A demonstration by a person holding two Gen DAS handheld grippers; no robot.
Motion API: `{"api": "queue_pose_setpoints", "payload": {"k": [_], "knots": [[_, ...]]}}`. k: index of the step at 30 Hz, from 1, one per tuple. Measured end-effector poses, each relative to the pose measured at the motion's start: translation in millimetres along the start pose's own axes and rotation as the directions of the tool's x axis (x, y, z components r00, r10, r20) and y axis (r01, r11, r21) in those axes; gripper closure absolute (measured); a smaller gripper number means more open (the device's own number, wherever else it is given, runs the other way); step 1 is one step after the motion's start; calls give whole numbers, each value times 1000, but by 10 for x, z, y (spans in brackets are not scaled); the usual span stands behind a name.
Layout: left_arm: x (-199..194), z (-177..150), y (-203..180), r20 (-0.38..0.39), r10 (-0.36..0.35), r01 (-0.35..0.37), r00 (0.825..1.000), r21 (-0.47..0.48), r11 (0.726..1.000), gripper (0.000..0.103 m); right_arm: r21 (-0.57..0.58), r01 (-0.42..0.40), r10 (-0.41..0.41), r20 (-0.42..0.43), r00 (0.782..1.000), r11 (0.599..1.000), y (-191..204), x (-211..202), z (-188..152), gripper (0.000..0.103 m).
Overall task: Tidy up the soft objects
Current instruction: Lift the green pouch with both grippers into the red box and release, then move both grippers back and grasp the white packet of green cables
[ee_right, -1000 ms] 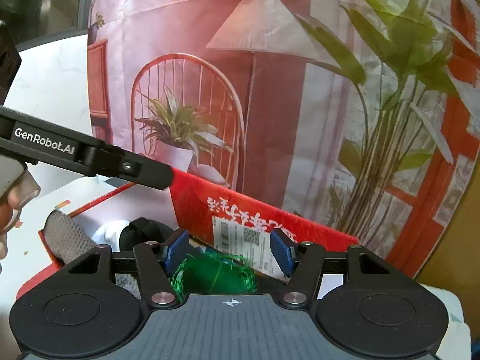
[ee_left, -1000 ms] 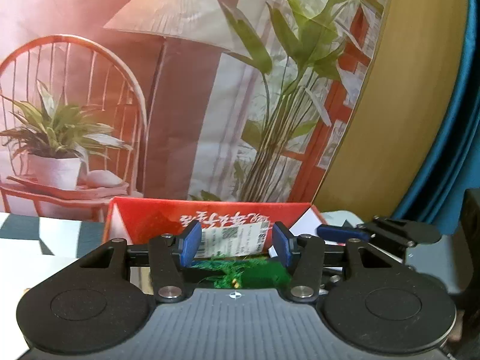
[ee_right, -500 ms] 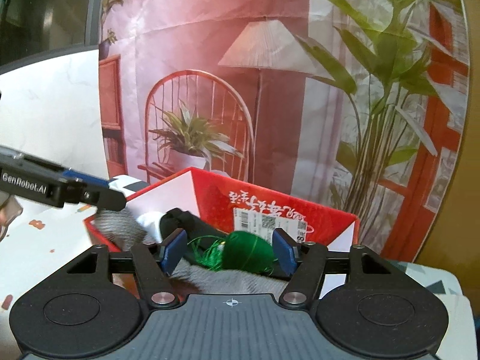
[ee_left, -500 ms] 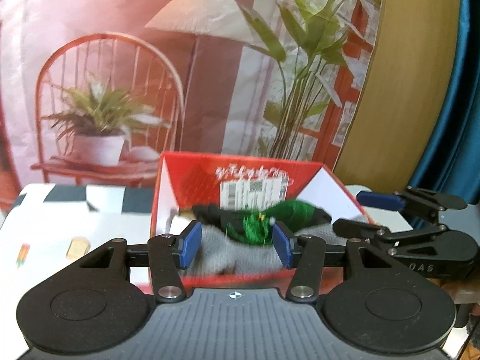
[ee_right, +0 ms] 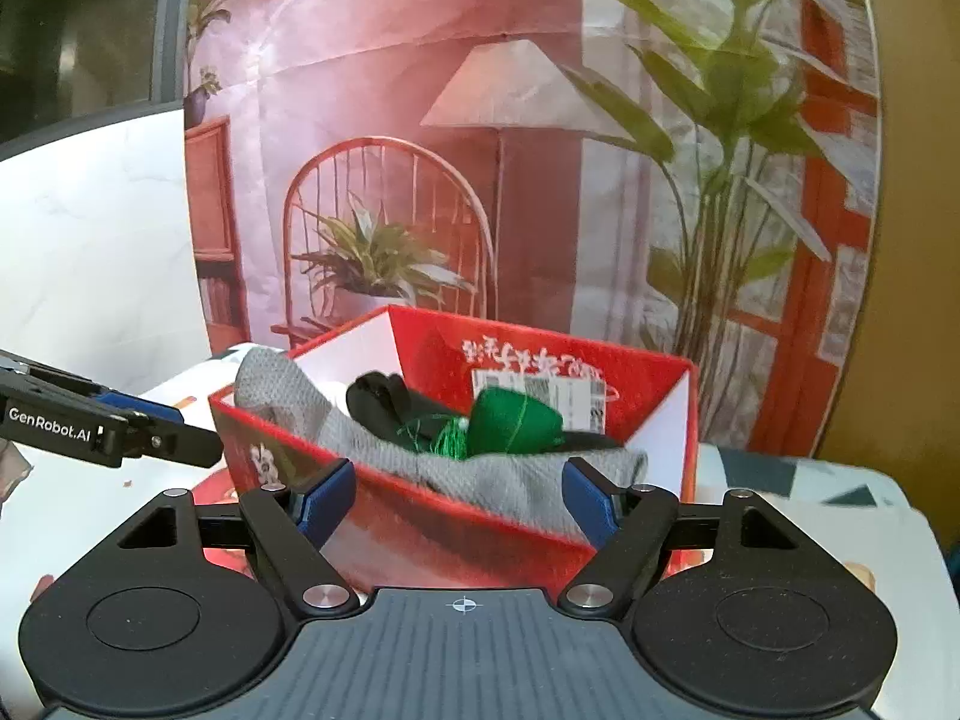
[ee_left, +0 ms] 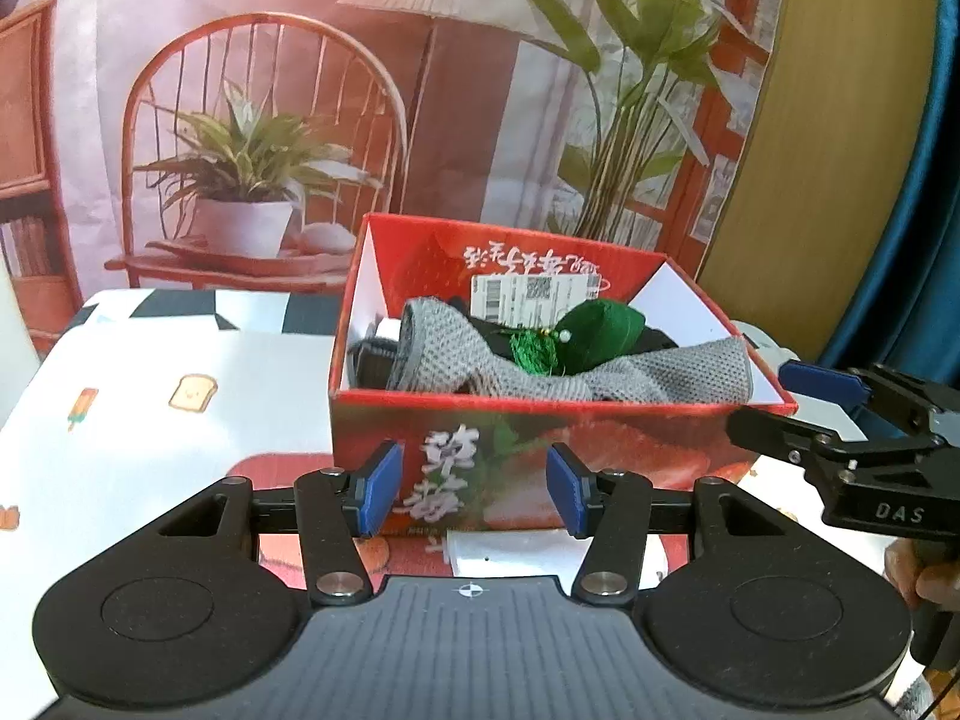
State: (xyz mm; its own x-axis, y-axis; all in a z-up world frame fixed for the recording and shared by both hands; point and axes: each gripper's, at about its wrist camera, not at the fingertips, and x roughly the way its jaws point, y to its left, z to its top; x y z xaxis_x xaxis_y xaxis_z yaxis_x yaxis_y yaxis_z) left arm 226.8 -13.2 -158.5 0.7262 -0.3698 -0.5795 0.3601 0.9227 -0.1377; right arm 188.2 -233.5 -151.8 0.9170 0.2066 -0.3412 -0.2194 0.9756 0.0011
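A red cardboard box [ee_left: 540,450] stands on the table and also shows in the right wrist view [ee_right: 420,516]. In it lie a grey knitted cloth [ee_left: 540,375], a dark cloth [ee_right: 384,399] and, on top, a green soft toy with tinsel [ee_left: 594,330], which also shows in the right wrist view [ee_right: 510,426]. My left gripper [ee_left: 474,495] is open and empty in front of the box's near wall. My right gripper [ee_right: 459,501] is open and empty at the box's corner; it appears at the right of the left wrist view [ee_left: 840,420].
A printed backdrop with a chair, lamp and plants hangs behind the table. The tablecloth [ee_left: 150,420] is white with small food prints. A white cylinder [ee_left: 510,558] lies before the box near my left gripper. A blue curtain [ee_left: 912,240] hangs at right.
Both grippers have drawn back and up from the box. The green toy, between their fingers a second ago, now lies on the cloths in the box.
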Motion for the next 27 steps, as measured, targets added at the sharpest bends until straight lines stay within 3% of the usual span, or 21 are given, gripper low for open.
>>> {"api": "queue_pose_setpoints", "payload": {"k": [7, 20, 23, 27], "knots": [[38, -181, 42, -27, 19, -19, 999, -11, 1000, 43, 8, 5, -5, -18, 1000, 1000, 88, -131, -256, 29], [248, -798, 223, -154, 61, -75, 986, -83, 994, 43, -34, -18, 10, -223, 975, 999, 379, 196, -1003, 28], [282, -898, 276, -177, 68, -87, 982, -101, 991, 42, -50, -15, 2, -248, 969, 999, 431, 255, -1089, 22], [311, -950, 305, -185, 81, -102, 979, -104, 989, 39, -57, -21, 5, -275, 961, 998, 465, 341, -1133, 22]]}}
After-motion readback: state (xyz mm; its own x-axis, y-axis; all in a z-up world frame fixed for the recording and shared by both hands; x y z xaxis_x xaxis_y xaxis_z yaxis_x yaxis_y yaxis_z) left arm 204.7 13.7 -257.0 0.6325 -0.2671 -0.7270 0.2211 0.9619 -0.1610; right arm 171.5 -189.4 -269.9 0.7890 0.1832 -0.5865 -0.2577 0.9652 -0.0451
